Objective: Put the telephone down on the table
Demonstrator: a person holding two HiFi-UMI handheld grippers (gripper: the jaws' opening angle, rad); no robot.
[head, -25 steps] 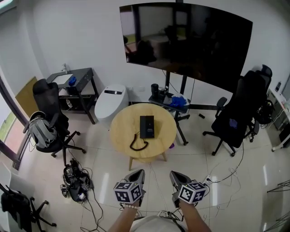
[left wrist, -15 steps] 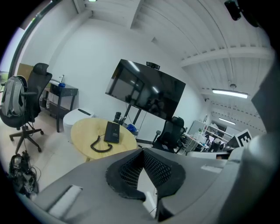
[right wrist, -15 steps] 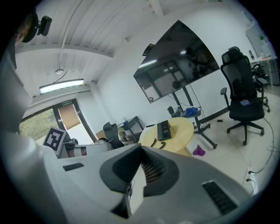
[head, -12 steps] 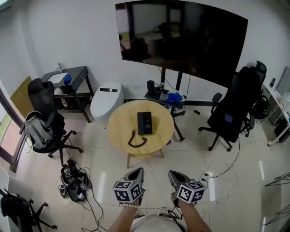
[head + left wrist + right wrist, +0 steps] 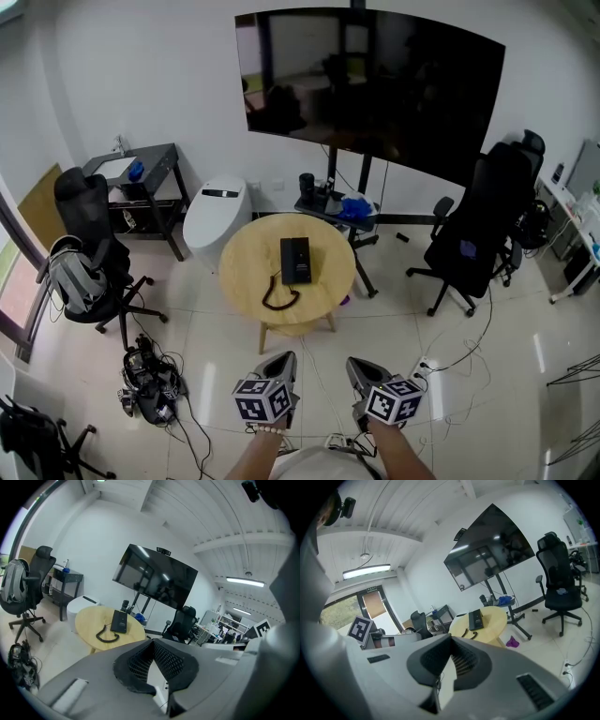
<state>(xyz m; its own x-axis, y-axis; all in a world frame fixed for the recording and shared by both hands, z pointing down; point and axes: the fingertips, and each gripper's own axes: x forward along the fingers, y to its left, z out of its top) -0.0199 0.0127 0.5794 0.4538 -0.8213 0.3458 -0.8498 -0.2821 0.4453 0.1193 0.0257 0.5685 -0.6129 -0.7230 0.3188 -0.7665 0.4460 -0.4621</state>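
phone (image 5: 295,260): black base sits flat near the middle of the round table (image 5: 242,272), nothing touching it.
handset (image 5: 279,296): looks like it's off the base, lying on the wood just in front of it on the person's side, with the cord curled round it. It's pretty small in every view, so not 100% sure.
left gripper (image 5: 281,360): jaws pinched together with nothing in them, held low by the body, well apart from the table.
right gripper (image 5: 360,366): same deal, pads meeting, empty, just beside the left one.
step: my read is the phone is already down, so this is either the finished state or a stand-off pose with nothing in hand. Can't say which.
next move: if anything's left to do, it means walking up to the table first and spreading a claw before reaching in. The handset is slim and lies flat, so it'd want a low, level approach, and the cord would drag along.
watch out: cable pile (image 5: 150,389) on the floor left of the path.
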